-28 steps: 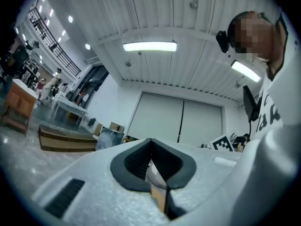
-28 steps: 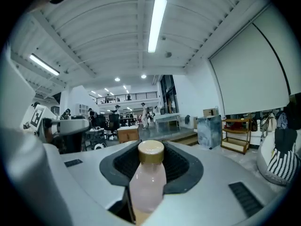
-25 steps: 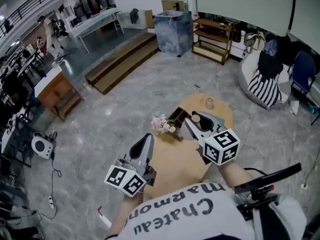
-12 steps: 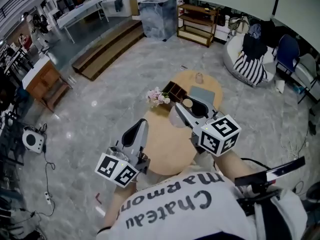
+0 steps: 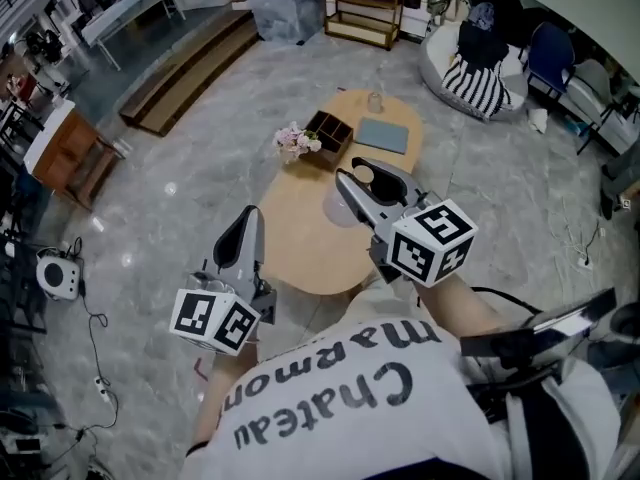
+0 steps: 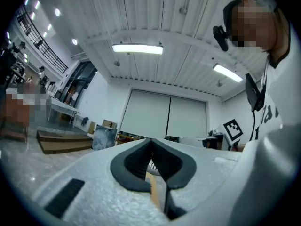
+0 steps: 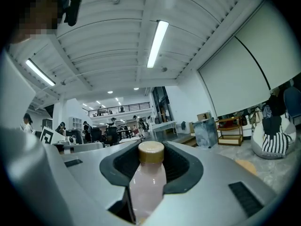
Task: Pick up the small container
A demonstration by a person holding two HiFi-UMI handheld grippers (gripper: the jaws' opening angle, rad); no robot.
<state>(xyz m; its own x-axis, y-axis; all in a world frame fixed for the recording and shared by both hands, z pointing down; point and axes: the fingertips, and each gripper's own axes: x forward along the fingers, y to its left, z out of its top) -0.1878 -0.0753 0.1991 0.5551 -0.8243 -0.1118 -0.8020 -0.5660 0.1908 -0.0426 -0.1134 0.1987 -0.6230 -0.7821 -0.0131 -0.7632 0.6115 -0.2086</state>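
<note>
The small container is a pale pink bottle [image 7: 147, 185] with a tan cap. It stands upright between the jaws of my right gripper [image 7: 151, 160], which is shut on it. In the head view my right gripper [image 5: 362, 190] holds the bottle [image 5: 365, 177] in the air over the near end of the oval wooden table [image 5: 300, 243]. My left gripper [image 5: 248, 230] hangs off the table's left edge, above the floor. The left gripper view shows my left gripper [image 6: 151, 149] with its jaws together and nothing between them.
At the table's far end are pink flowers [image 5: 293, 140], a dark compartment box [image 5: 330, 131], a grey-blue pad [image 5: 383, 135] and a small glass [image 5: 375, 101]. Marble floor surrounds the table. A beanbag with a striped cloth [image 5: 470, 78] and wooden shelves [image 5: 362, 8] stand behind.
Both grippers have drawn back from the table toward the person, and the table now sits farther up the head view. The right gripper still holds the bottle.
</note>
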